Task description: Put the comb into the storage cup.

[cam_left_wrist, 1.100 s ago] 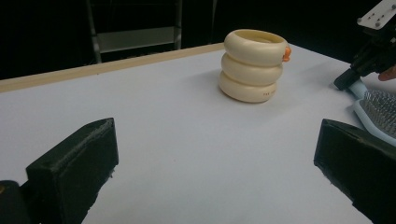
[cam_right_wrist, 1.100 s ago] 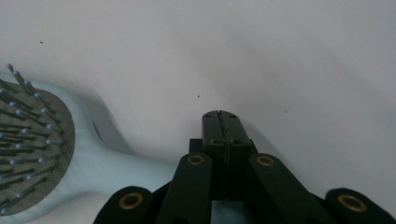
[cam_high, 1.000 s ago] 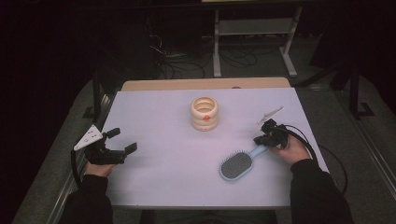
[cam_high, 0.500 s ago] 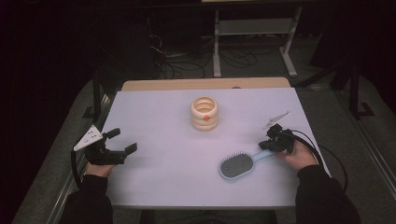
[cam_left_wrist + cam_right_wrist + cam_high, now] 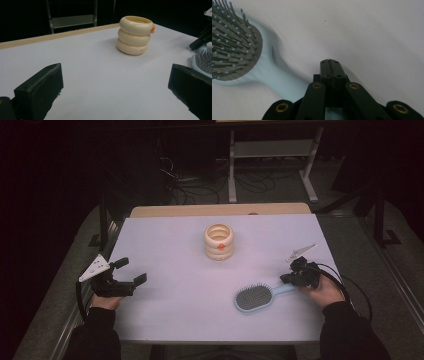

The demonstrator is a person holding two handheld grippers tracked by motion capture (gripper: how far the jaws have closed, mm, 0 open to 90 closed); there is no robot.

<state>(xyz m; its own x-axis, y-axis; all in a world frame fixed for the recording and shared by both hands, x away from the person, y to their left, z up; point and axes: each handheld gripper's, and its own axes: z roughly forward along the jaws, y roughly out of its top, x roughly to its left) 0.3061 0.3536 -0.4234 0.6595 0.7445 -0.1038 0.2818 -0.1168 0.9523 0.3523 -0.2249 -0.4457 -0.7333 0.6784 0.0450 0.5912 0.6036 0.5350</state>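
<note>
As I scan the high view, my right tool (image 5: 292, 276) sits over the hairbrush (image 5: 255, 297) handle near the table (image 5: 170, 240) edge. Left gripper view: left tool (image 5: 112, 87) gaping, empty. Right gripper view: jaws pressed together beside the handle, gripping nothing.

The brush (image 5: 239, 47) is running off the right gripper view's left edge, its handle end vanishing under the right gripper (image 5: 331, 65). The holder's (image 5: 135, 35) small print is staying unreadable.
</note>
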